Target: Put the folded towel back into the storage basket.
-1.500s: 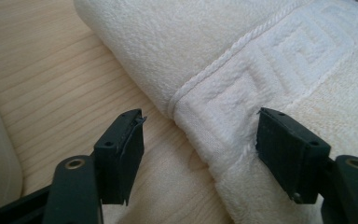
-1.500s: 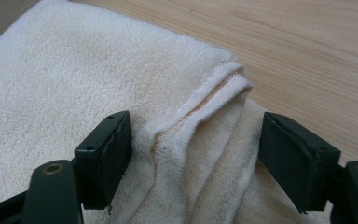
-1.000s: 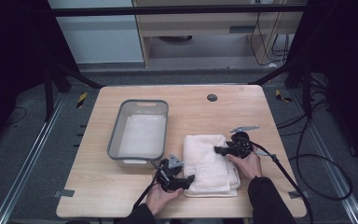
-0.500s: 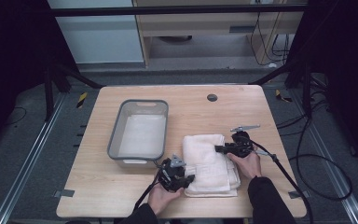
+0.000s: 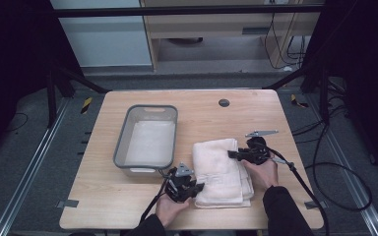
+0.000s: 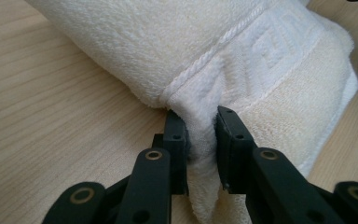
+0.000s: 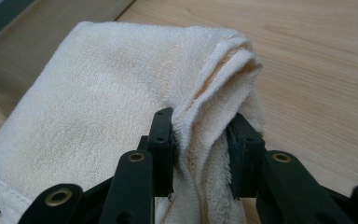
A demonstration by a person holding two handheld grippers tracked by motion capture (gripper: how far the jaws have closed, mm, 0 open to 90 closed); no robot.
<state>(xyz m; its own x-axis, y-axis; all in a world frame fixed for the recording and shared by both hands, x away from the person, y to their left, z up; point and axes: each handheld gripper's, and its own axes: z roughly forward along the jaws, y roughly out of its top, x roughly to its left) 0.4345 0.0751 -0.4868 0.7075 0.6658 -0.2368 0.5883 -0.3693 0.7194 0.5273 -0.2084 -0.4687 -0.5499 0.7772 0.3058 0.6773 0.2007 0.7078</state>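
Folded cream terry towel [image 5: 222,169] lay on the light wooden counter [image 5: 103,206], near-right of centre, just right of the grey rectangular plastic basin [image 5: 147,137]. Left gripper [image 5: 197,187] sat at the towel's near-left corner, fingers [image 6: 175,140] clamped on a bunched hem fold. Right gripper [image 5: 232,154] sat at the towel's right edge, farther up, fingers [image 7: 161,135] pinching several stacked layers. Both hands low on the counter. Small dark round hole [image 5: 224,103] in the counter at far centre.

Grey bin [image 5: 147,140] beside left tongs [image 5: 197,187]
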